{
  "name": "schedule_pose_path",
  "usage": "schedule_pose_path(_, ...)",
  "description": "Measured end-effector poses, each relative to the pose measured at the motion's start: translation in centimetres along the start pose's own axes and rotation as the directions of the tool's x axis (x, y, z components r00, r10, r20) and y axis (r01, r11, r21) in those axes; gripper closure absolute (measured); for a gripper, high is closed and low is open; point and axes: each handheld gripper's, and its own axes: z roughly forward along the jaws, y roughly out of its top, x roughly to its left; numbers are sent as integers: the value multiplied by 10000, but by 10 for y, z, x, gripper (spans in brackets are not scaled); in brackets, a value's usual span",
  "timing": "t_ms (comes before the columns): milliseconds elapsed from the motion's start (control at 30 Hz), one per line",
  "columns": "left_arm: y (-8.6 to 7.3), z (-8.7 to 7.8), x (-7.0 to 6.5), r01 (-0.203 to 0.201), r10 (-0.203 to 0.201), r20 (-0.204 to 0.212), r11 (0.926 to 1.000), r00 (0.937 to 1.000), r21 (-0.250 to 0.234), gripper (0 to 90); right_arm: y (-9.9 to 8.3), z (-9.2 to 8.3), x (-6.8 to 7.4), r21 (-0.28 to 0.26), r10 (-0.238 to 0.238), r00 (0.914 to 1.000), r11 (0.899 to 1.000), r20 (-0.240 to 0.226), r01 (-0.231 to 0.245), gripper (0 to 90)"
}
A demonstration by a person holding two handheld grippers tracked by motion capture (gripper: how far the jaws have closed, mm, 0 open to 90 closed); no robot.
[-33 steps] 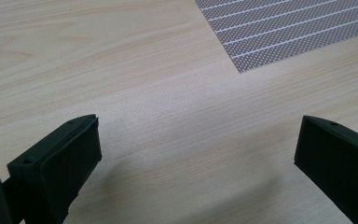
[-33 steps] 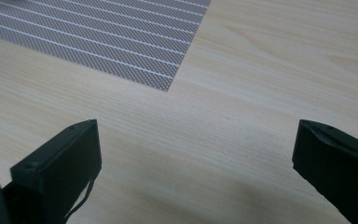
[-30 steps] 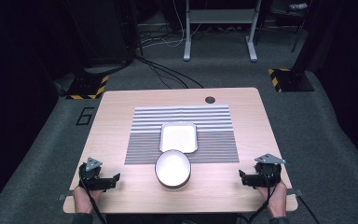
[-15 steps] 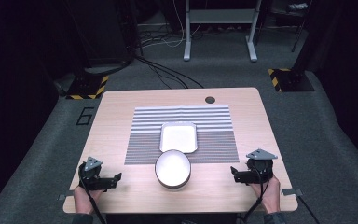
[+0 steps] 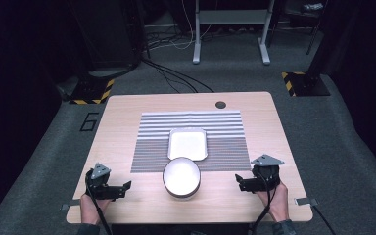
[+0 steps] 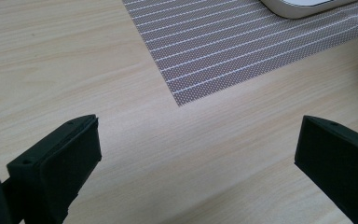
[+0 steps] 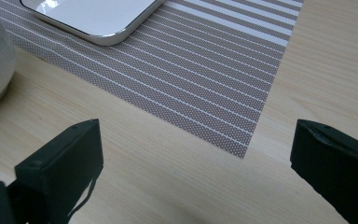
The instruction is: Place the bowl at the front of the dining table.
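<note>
Jaws on both grippers stand wide apart, gripping nothing. The left gripper (image 5: 108, 186) hovers over bare wood near the table's (image 5: 127, 112) near-left corner, just off the near-left corner of the striped placemat (image 5: 225, 147). The right gripper (image 5: 248, 182) hangs near the near-right corner, its jaws turned toward the white bowl (image 5: 181, 177), which sits between the two grippers at the near edge, touching neither. Just beyond the bowl, a white rectangular tray (image 5: 187, 143) lies on the placemat.
</note>
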Motion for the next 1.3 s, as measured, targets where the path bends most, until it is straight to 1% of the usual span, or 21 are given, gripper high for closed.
schedule_pose_path(67, 0, 0, -1, -5, 5, -9, 10000, 10000, -6, 0, 1, 0, 1, -29, -14, 10000, 10000, -24, 14, 16)
schedule_pose_path(100, 1, 0, -1, -22, 22, 3, 10000, 10000, -30, 0, 3, 1, 3, -23, -66, 9999, 10000, -110, 66, 16)
schedule_pose_path(133, 1, -1, -1, -29, 29, 55, 10000, 10000, -14, 0, 3, 1, 3, -23, -66, 9999, 10000, -110, 66, 16)
schedule_pose_path(167, 2, -1, -3, -35, 36, 76, 9999, 10000, -118, 0, 5, 2, 6, -20, -126, 9998, 9999, -177, 126, 17)
schedule_pose_path(233, 3, -2, -4, -89, 90, 116, 9999, 9999, -110, 0, 7, 3, 9, -16, -117, 9996, 9999, -244, 116, 18)
schedule_pose_path(267, 3, -2, -5, -59, 61, 164, 9999, 9998, -136, 0, 8, 3, 10, -14, -199, 9994, 9998, -292, 198, 18)
schedule_pose_path(300, 4, -2, -5, -125, 127, 207, 9999, 9997, -101, 0, 9, 3, 11, -59, -253, 9992, 9997, -311, 251, 18)
schedule_pose_path(400, 6, -2, -7, -155, 158, 318, 9998, 9994, -112, 0, 12, 4, 15, -60, -262, 9987, 9996, -429, 260, 19)
schedule_pose_path(533, 9, -1, -11, -310, 314, 373, 9995, 9988, -105, 0, 14, 6, 18, -96, -350, 9979, 9994, -544, 345, 20)
schedule_pose_path(667, 11, -2, -13, -388, 391, 454, 9992, 9982, -88, 0, 17, 6, 21, -127, -379, 9974, 9992, -620, 372, 20)
schedule_pose_path(767, 12, -1, -15, -372, 375, 486, 9993, 9981, -71, 0, 18, 6, 23, -167, -409, 9967, 9991, -703, 398, 21)
schedule_pose_path(933, 16, -1, -19, -515, 517, 616, 9987, 9968, -52, 0, 20, 5, 25, -170, -459, 9960, 9989, -763, 447, 22)
schedule_pose_path(1067, 18, -3, -19, -673, 677, 580, 9977, 9960, -90, 0, 21, 6, 27, -210, -481, 9957, 9987, -792, 466, 24)
schedule_pose_path(1133, 20, -4, -20, -652, 662, 592, 9977, 9960, -189, 0, 22, 6, 28, -235, -518, 9954, 9985, -806, 501, 24)
schedule_pose_path(1267, 23, -5, -23, -620, 634, 690, 9978, 9956, -212, 0, 25, 6, 30, -281, -599, 9947, 9979, -835, 578, 25)
schedule_pose_path(1300, 26, -5, -24, -679, 694, 730, 9974, 9949, -226, 0, 27, 7, 32, -297, -633, 9944, 9977, -850, 609, 25)
